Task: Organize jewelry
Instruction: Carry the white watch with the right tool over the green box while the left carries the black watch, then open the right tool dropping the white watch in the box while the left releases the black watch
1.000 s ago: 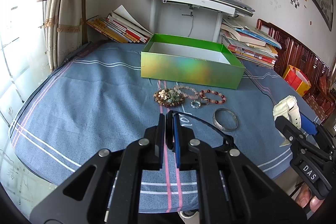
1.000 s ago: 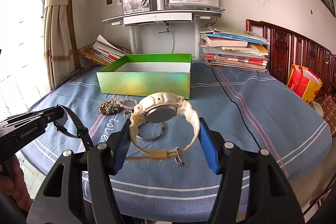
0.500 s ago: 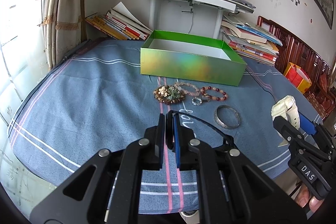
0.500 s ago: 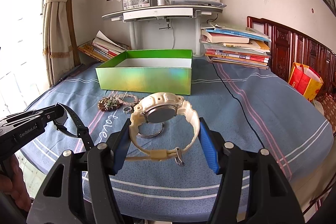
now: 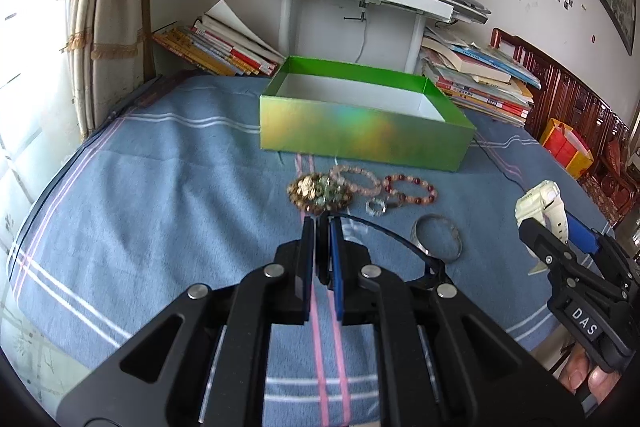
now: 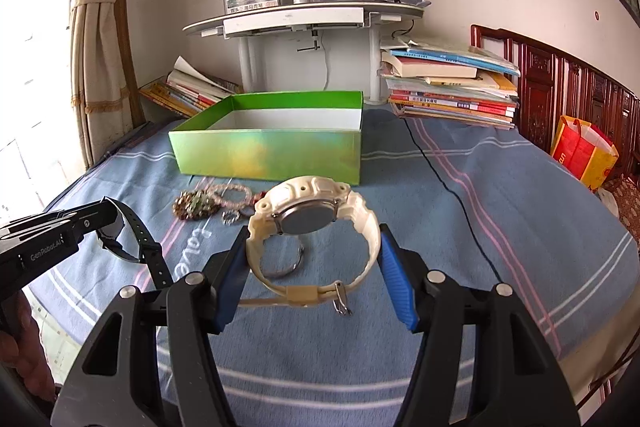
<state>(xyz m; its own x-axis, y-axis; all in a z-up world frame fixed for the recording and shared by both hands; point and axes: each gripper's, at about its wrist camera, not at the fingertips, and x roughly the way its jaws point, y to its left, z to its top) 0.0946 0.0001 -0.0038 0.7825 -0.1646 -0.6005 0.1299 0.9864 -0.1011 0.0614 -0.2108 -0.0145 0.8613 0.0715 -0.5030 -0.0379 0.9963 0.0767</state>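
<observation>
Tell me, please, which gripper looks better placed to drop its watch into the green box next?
Probably right: the right gripper holds the cream watch facing the green box. The left gripper pinches its black watch further back.

Silver bangle [image 6: 286, 263] partly behind white watch [image 6: 316, 227]

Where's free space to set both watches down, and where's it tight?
Free: inside the green box, white floor bare; blue cloth left of the jewelry; cloth right of the black cable. Crowded: strip before the box, with bead bracelets, brooch, bangle.
</observation>
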